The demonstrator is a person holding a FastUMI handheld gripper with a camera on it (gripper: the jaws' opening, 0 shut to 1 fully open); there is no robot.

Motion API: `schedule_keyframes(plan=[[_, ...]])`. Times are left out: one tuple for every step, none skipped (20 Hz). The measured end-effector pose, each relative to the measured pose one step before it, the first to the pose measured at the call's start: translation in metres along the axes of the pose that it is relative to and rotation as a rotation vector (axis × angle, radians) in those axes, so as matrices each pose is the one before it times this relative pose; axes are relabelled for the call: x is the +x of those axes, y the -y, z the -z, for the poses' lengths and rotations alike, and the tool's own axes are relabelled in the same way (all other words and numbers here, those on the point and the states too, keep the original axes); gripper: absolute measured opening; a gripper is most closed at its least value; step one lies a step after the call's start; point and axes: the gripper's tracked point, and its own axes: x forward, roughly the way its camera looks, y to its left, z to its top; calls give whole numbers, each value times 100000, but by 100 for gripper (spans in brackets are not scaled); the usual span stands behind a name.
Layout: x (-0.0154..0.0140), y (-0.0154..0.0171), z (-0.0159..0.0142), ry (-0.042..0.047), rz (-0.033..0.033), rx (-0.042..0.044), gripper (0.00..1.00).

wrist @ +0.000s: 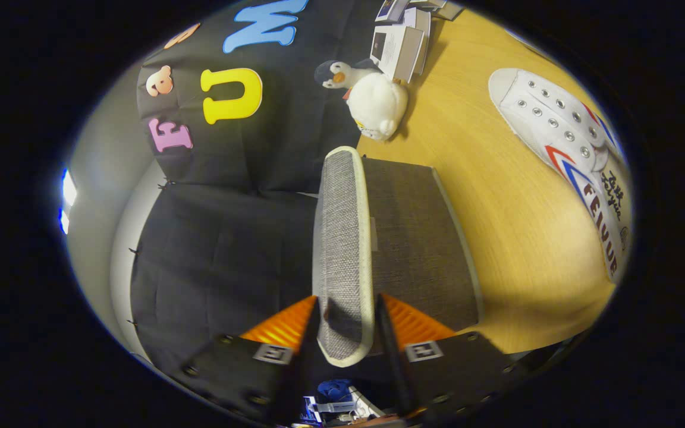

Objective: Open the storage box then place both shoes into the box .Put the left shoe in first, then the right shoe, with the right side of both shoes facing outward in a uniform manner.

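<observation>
- My gripper (347, 324) is clenched on the grey fabric lid (342, 249) of the storage box (420, 244), both fingers pressing its rim; lid stands raised edge-on.
- Opening appears under way, not finished.
- One white shoe (562, 154) lies on the table (485, 196), well apart from the box.
- No shoe visibly boxed; both placements appear outstanding.

The gripper (347, 324) camera looks forward, rolled sideways, close over the storage box lid (342, 249) toward the table (497, 238).
</observation>
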Motion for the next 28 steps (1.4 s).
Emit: schedule_keyframes(plan=[[321, -287, 376, -2362, -1208, 241, 30], [-31, 61, 278, -1890, 837, -1880, 30], [-321, 75, 458, -2426, 1216, -3036, 30], [1869, -67, -1432, 3613, -1880, -293, 30], [-1173, 282, -730, 2364, 1767, 1042, 1], [-225, -370, -470, -632, 814, -1181, 0], [-551, -524, 513, -501, 574, -312, 0], [-271, -381, 338, -1838, 665, -1160, 0], [-228, -542, -63, -232, 276, -1810, 0], [-199, -963, -145, 129, -784, -2088, 0], [-240, -1152, -176, 357, -1335, -1986, 0], [-53, -1154, -240, 18, -1100, -1985, 0], [-12, -1143, -148, 93, -1022, -2275, 0], [95, -1241, -176, -97, -1244, -2330, 0], [85, -1102, -52, 74, -882, -2219, 0], [253, -1084, -106, -133, -537, -2125, 0], [305, -987, 111, -462, -563, -2138, 0], [529, -921, 8, -397, -526, -2028, 0], [477, -1029, 64, -187, -517, -2075, 0], [493, -854, -24, -102, -357, -2036, 0], [400, -815, 50, 193, -163, -1962, 0], [537, -706, -99, 658, 115, -1848, 0], [545, -644, 313, -92, 433, -1705, 0], [571, -740, 217, -178, -143, -1845, 0], [583, -800, 329, 27, -4, -2129, 0], [617, -645, 322, -343, -36, -2176, 0], [813, -570, 462, -446, 14, -2025, 0], [708, -610, 359, -657, 21, -1633, 0]])
